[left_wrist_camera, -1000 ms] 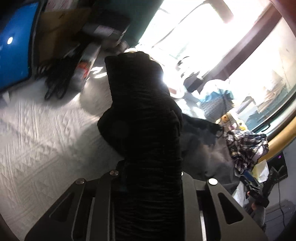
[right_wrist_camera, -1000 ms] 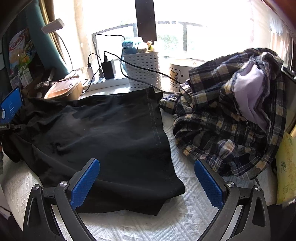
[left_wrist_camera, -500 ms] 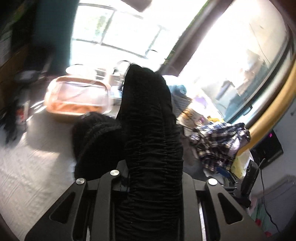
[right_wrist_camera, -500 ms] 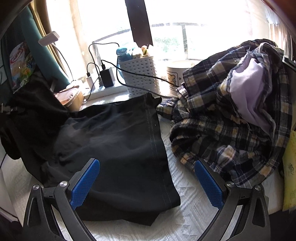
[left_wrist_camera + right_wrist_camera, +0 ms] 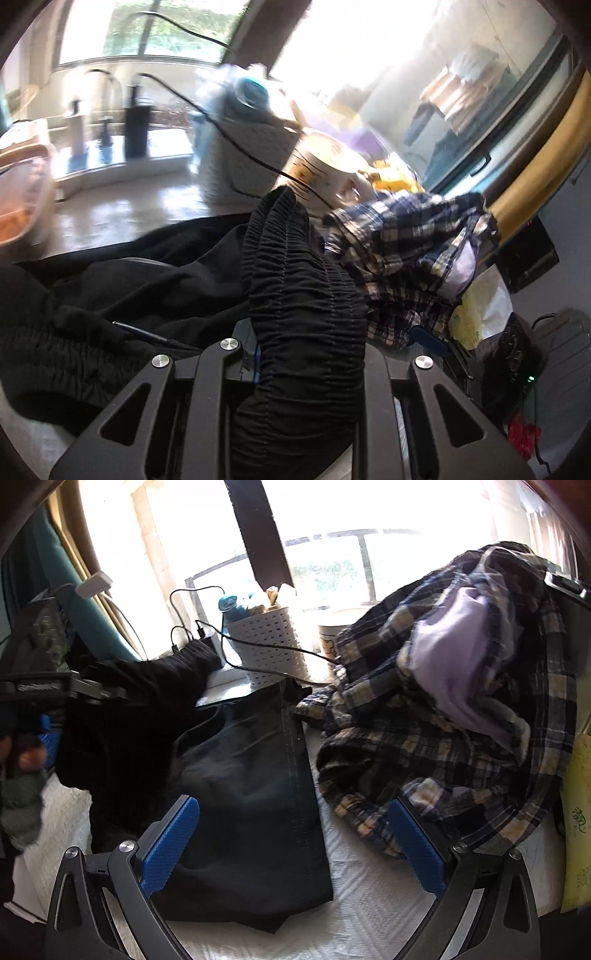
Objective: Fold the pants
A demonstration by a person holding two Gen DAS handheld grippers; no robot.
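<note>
Since a second ago my left gripper [image 5: 306, 354] has swung the pants [image 5: 236, 775] waistband from the far left over toward the plaid shirt [image 5: 443, 720], jaws clamped on it. First fold is underway, unfinished. My right gripper [image 5: 291, 845] hovers wide open, empty. The basket [image 5: 273, 646] and cable [image 5: 258, 646] crowd the far edge.
</note>
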